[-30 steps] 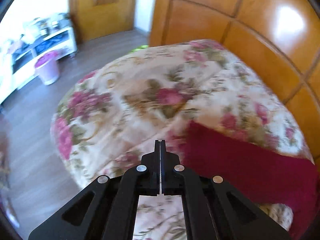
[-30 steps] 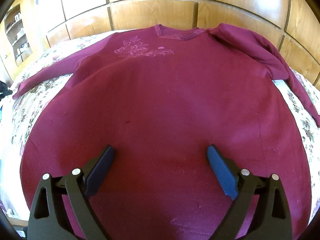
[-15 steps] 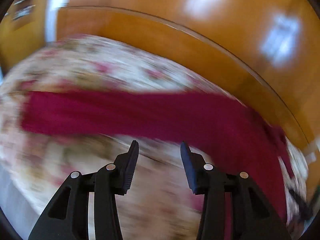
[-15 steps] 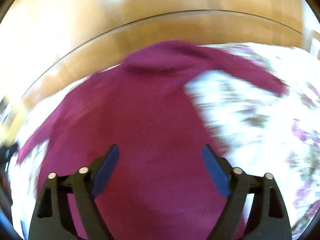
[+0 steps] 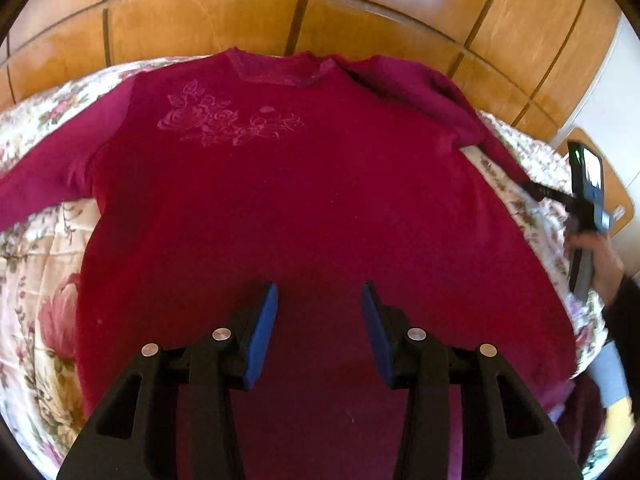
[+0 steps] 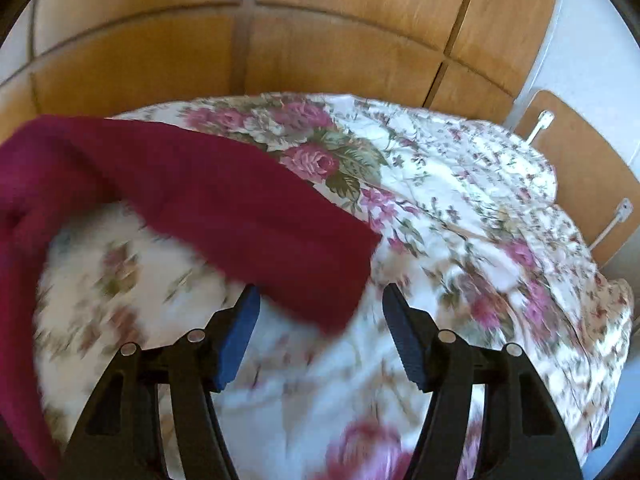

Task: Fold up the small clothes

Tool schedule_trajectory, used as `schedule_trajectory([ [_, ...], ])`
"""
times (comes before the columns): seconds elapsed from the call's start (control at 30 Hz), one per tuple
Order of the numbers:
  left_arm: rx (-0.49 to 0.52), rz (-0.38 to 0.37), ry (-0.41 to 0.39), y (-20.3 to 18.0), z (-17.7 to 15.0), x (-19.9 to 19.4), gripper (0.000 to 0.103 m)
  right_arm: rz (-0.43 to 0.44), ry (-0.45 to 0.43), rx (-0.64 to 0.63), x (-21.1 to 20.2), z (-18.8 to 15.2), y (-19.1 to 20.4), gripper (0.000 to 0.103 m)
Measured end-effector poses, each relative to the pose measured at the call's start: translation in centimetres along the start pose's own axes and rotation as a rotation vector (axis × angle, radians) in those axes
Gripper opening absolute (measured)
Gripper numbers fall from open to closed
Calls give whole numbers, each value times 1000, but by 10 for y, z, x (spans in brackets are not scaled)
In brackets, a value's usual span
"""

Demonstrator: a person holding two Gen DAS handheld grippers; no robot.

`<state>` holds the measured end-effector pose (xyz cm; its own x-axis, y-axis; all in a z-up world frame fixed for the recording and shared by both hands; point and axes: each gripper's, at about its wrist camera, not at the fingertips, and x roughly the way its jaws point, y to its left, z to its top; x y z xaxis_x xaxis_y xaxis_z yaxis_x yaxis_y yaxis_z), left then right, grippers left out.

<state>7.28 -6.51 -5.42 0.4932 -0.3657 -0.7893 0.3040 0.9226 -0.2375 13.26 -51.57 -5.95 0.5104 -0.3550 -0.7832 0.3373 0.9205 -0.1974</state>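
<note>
Right gripper [image 6: 320, 340] moved to sleeve [image 6: 240, 216], closing, empty.

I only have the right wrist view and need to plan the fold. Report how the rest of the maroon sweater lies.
Observer: The sweater lies flat, front up, with its neckline toward the wooden panelling.
Operator: Report the other sleeve.
Observer: The other sleeve stretches straight out sideways over the floral bedspread.
Operator: Give me the left gripper.
Observer: The left gripper is over the sweater's lower body. Its jaws have just opened and nothing is between them.
</note>
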Motion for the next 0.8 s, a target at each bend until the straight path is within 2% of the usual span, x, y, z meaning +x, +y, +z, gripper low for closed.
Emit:
schedule_trajectory([
  [0.03, 1, 0, 3, 0, 1, 1, 42, 12, 14, -15, 4, 3, 0, 35],
  [0.07, 2, 2, 2, 1, 1, 2, 42, 10, 8, -23, 4, 4, 0, 15],
  [0.1, 3, 7, 0, 4, 3, -2, 42, 8, -13, -33, -4, 6, -1, 11],
  [0.13, 6, 11, 0, 5, 2, -3, 42, 22, -32, -35, -10, 9, -3, 10],
  [0.3, 13, 8, -5, 10, 6, 0, 42, 120, -189, 16, -99, 26, -34, 10],
  [0.43, 27, 11, -13, 10, 13, 4, 42, 153, -235, 118, -136, 54, -73, 10],
  [0.5, 19, 9, -13, 11, 16, 7, 42, 117, -234, 168, -133, 69, -93, 10],
  [0.53, 13, 8, -12, 12, 17, 8, 42, 68, -220, 192, -122, 78, -104, 10],
  [0.6, 5, 4, -12, 13, 19, 9, 42, 25, -177, 233, -100, 90, -118, 10],
  [0.67, 9, 7, -10, 13, 19, 10, 42, -44, -117, 252, -63, 98, -128, 10],
  [0.73, 9, 11, -6, 14, 20, 11, 42, -70, -35, 279, -26, 102, -133, 10],
  [0.8, 13, 17, -4, 14, 20, 11, 42, -78, 7, 277, -1, 100, -131, 11],
])
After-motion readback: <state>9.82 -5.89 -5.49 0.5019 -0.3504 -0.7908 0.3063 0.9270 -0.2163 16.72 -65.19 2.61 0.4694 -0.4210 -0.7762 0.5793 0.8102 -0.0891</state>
